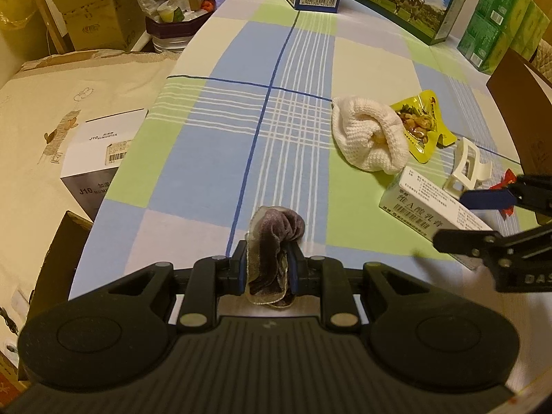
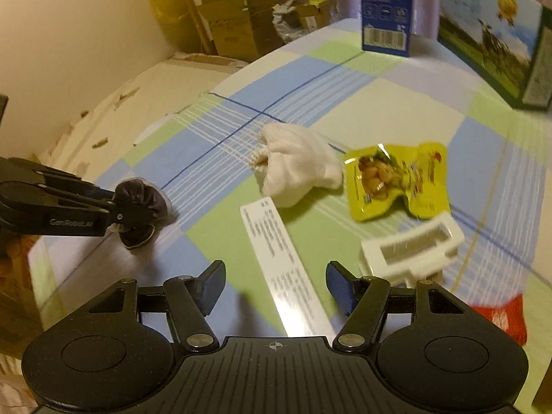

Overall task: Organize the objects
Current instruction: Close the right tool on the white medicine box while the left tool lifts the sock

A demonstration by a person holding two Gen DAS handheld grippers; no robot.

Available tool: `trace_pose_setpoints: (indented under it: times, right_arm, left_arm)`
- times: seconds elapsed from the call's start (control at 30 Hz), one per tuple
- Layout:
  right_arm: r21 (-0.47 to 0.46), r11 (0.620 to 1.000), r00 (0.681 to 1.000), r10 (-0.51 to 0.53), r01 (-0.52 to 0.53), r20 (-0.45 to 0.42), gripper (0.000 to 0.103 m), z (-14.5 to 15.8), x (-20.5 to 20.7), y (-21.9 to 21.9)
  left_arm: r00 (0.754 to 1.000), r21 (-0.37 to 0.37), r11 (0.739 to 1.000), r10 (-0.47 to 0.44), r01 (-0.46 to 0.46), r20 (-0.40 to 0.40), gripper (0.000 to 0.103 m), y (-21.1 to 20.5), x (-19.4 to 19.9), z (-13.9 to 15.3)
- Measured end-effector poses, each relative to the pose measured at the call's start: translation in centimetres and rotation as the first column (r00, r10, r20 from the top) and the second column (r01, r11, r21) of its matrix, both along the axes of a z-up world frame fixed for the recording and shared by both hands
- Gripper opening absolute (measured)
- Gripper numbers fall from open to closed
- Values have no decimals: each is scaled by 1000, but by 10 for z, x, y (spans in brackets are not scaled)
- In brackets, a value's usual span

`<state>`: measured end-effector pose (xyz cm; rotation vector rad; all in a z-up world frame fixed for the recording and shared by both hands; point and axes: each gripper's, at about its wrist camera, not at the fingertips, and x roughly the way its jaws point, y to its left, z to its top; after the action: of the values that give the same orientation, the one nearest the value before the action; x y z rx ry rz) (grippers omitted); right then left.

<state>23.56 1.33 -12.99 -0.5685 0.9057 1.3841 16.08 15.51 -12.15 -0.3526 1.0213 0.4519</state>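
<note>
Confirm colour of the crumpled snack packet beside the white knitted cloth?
Yellow-green snack packet, food photo on front; clearest in right wrist view.

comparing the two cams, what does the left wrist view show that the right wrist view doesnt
Only the left wrist view: green packs at the table's far right and a humidifier box off its left edge. Only the right wrist view: the right gripper from behind, jaws open over the long white box. Both: left gripper shut on the dark scrunchie, white sock, yellow snack packet, white hair claw, milk carton box.
</note>
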Motion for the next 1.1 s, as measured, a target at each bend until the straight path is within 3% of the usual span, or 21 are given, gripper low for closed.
trace_pose_setpoints:
  times: [0.1, 0.27, 0.33, 0.7, 1.1]
  right_arm:
    - [-21, 1000, 1000, 17, -17, 17, 45, -5, -4, 8]
    - [-50, 998, 997, 40, -37, 59, 35, -11, -11, 15]
    - [-73, 996, 997, 56, -51, 61, 24, -13, -12, 15]
    - [-103, 994, 999, 38, -35, 28, 23, -11, -15, -12]
    - [-130, 985, 993, -114, 112, -11, 23, -5, 5, -79]
  left_arm:
    - [1000, -3, 1000, 0, 0, 0, 19, 1, 0, 0]
    - [1000, -5, 1000, 2, -2, 3, 19, -1, -2, 0]
    - [1000, -4, 1000, 2, -2, 1, 19, -2, -3, 0]
    - [1000, -3, 1000, -30, 30, -1, 19, -16, -4, 2]
    - [992, -27, 992, -127, 127, -6, 19, -55, 9, 3]
